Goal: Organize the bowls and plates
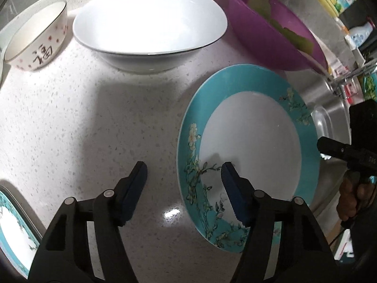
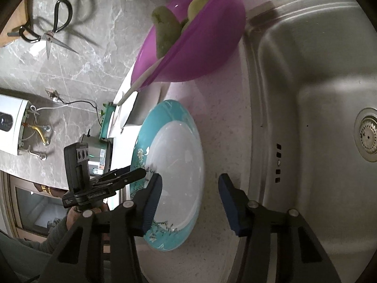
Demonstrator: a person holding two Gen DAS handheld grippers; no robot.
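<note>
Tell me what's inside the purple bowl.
The purple bowl holds greenish lumps, perhaps vegetables. How many there are, and the bowl's bottom beneath them, cannot be seen.

Your right gripper [image 2: 188, 184] sits low over the speckled counter [image 2: 216, 141], its jaws apart across the near edge of the teal-rimmed plate [image 2: 174, 165]. One blue pad lies over the plate's white centre; the other hangs over bare counter beside the steel sink [image 2: 306, 94]. Whether either pad touches the plate can't be told. Your left gripper [image 2: 132, 174] reaches to the plate's far rim, fingers close together. Behind the plate, a purple bowl [image 2: 200, 54] holds green pieces. Scissors [image 2: 50, 30] hang on the marble wall.
</note>
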